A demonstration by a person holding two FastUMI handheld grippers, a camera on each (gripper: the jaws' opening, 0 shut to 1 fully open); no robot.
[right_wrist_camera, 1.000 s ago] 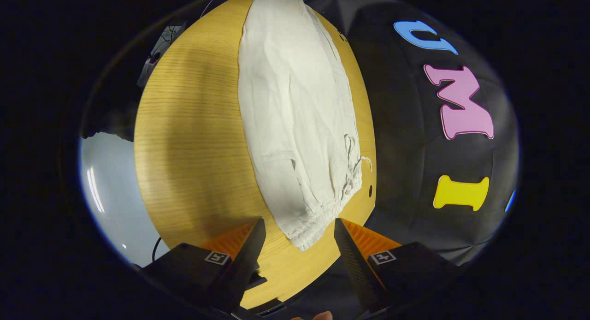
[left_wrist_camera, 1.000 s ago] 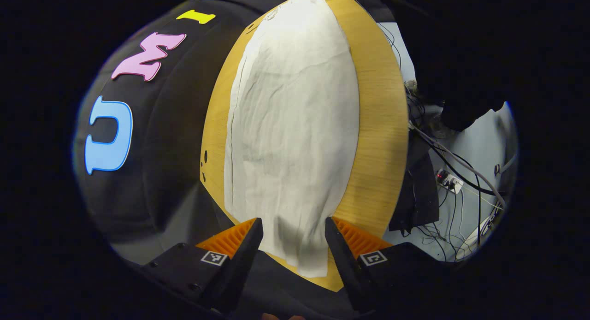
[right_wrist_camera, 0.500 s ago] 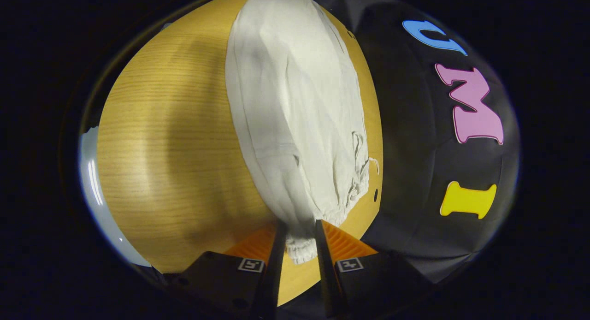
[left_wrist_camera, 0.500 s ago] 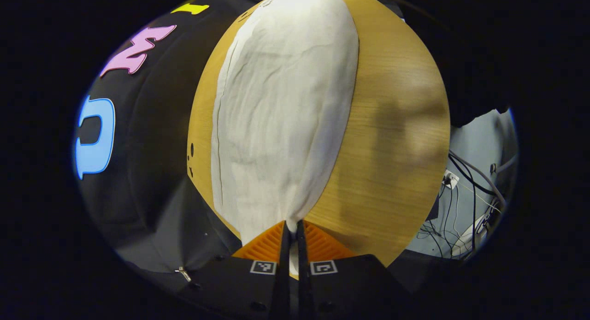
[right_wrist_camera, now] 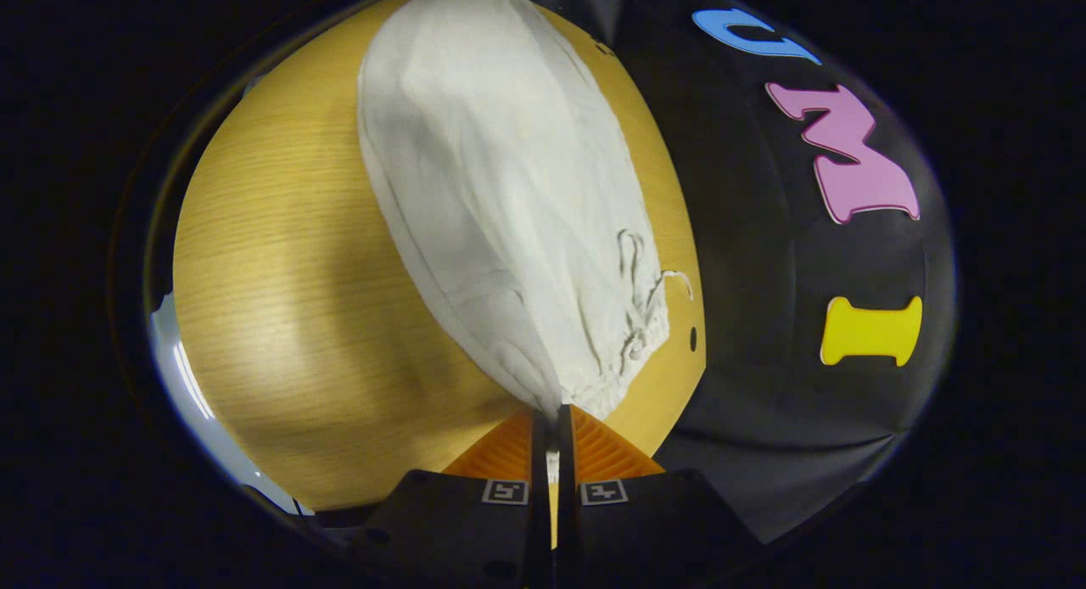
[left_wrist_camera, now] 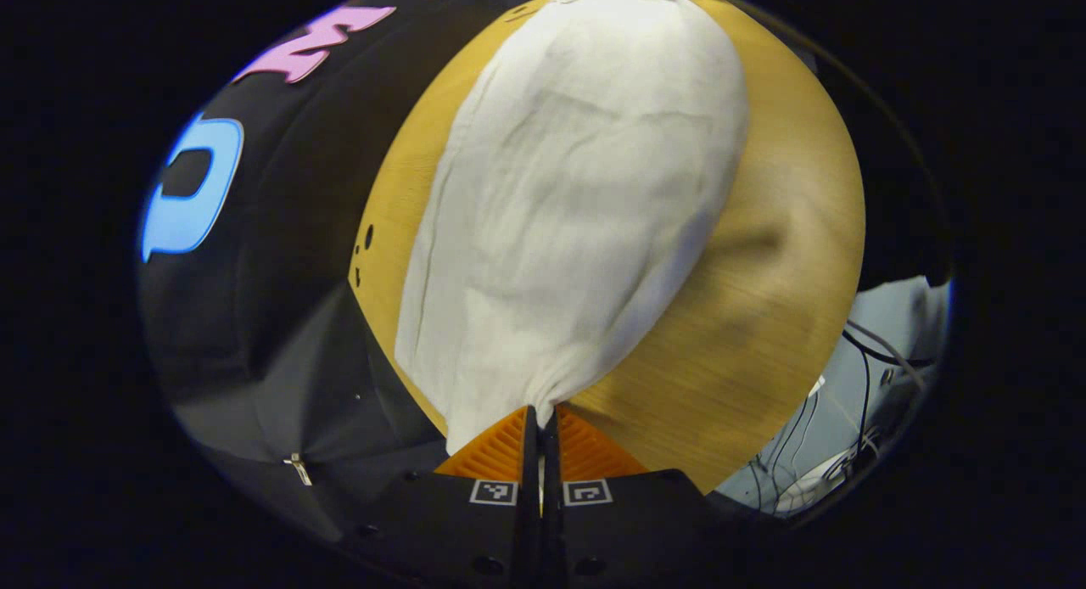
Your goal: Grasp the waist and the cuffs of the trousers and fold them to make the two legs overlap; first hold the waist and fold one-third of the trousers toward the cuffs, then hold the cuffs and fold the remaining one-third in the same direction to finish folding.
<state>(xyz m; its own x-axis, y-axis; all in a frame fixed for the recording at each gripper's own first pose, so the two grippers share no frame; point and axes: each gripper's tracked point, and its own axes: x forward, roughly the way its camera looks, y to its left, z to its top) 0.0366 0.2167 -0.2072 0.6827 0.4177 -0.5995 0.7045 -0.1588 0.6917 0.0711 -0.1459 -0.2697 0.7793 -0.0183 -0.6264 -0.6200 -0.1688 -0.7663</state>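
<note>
Your left gripper [left_wrist_camera: 540, 419] is clamped on the trousers [left_wrist_camera: 577, 199]: both fingers are pressed together at the bottom of the left gripper view with a pinch of white cloth caught between them. This is the cuff end. From the pinch the fabric fans out wide and runs away up the table [left_wrist_camera: 764, 317], with the near corner drawn up into a point at your fingertips. A soft shadow falls on the bare wood to the right of the cloth. Beyond the table's right edge you can see the floor [left_wrist_camera: 891, 334] with a tangle of cables [left_wrist_camera: 857, 402].

Your right gripper [right_wrist_camera: 551, 419] is closed on the trousers [right_wrist_camera: 492, 182] as well, at the waist end. In the right gripper view the fingers meet with the gathered waistband corner squeezed between them. The elastic band [right_wrist_camera: 628, 351] bunches just right of the fingers, and the drawstring [right_wrist_camera: 670, 279] loops loose off the right edge of the cloth, its end lying on the wood. The trousers stretch from your grip up toward the far side of the table [right_wrist_camera: 280, 275], lying nearer its right edge, with a broad stretch of bare wood to their left. A small dark hole [right_wrist_camera: 693, 339] sits in the tabletop near the drawstring.
</note>
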